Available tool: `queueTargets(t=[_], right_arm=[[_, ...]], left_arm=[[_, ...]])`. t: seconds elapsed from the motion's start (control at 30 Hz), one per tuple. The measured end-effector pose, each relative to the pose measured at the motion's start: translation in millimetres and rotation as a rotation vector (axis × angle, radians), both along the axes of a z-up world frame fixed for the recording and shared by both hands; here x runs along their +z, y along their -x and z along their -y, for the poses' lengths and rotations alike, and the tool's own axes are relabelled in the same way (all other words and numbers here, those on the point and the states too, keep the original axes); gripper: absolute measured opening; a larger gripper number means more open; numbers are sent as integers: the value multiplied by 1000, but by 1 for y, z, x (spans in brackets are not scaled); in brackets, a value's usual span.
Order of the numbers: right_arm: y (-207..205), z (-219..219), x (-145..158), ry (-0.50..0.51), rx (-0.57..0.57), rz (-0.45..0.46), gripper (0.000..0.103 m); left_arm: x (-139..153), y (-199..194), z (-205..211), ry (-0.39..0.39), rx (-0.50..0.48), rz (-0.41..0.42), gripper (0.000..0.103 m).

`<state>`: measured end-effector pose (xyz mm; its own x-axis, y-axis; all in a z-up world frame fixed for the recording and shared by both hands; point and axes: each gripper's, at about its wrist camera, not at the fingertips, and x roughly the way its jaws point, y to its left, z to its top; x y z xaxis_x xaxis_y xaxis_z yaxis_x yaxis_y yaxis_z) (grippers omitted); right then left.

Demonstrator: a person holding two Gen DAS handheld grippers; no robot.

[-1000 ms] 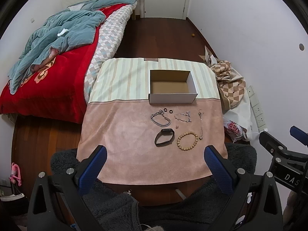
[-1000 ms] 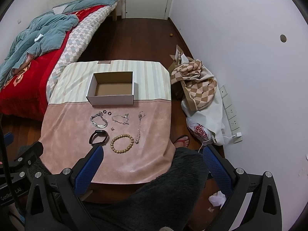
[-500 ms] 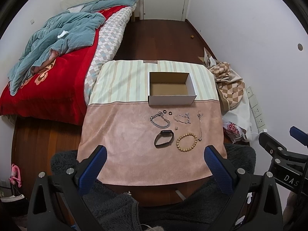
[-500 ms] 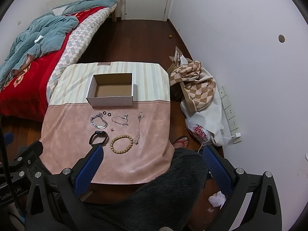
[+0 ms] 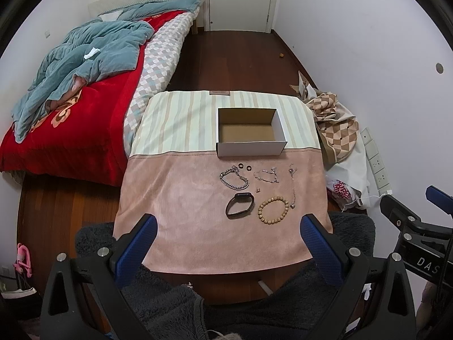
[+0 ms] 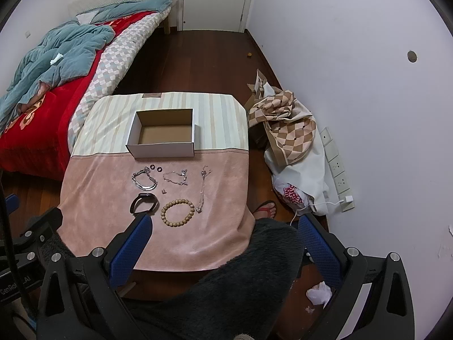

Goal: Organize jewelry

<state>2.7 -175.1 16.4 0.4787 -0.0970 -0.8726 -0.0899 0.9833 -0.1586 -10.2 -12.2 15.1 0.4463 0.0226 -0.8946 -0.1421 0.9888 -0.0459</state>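
An empty open cardboard box (image 5: 250, 131) (image 6: 164, 134) stands on the cloth-covered table (image 5: 181, 192) (image 6: 99, 187). In front of it lie a silver chain bracelet (image 5: 234, 180) (image 6: 143, 182), two small dark rings (image 5: 245, 167) (image 6: 156, 168), a thin silver chain (image 5: 266, 175) (image 6: 176, 177), a long thin necklace (image 5: 293, 187) (image 6: 202, 188), a black band (image 5: 240, 204) (image 6: 143, 203) and a wooden bead bracelet (image 5: 273, 210) (image 6: 177, 209). My left gripper (image 5: 226, 232) and right gripper (image 6: 223, 232) are open and empty, held above the table's near edge.
A bed with a red blanket and teal quilt (image 5: 70, 85) stands to the left. Checkered cloth and bags (image 6: 288, 130) lie on the floor right of the table by the wall. Dark fleece clothing (image 6: 240, 277) fills the foreground.
Both grippers have lifted or tilted slightly, so the table and jewelry sit a little lower in view. Nothing on the table has moved.
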Motion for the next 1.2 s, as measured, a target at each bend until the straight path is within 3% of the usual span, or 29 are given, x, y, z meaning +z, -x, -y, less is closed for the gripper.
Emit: queueTargets(t=[0.33, 0.53, 0.63, 0.77, 0.93, 1.1, 1.2], right_arm=[[1, 2, 0, -7, 0, 8, 103], [-18, 9, -11, -7, -28, 36, 103], [-39, 13, -36, -6, -50, 7, 103], [-69, 13, -99, 26, -66, -91, 103], [-88, 12, -182, 3, -92, -222, 101], [-94, 9, -252, -88, -123, -322, 77], [-93, 2, -274, -128, -130, -361, 68]], left_arm=[[0, -1, 0, -4, 1, 5, 103], [-22, -36, -8, -104, 59, 41, 103], [-50, -58, -14, -164, 71, 20, 103], [-99, -79, -19, -229, 75, -57, 103], [-157, -93, -29, -234, 75, -156, 103], [-198, -96, -33, -245, 77, -230, 103], [-212, -93, -37, -239, 82, -258, 103]])
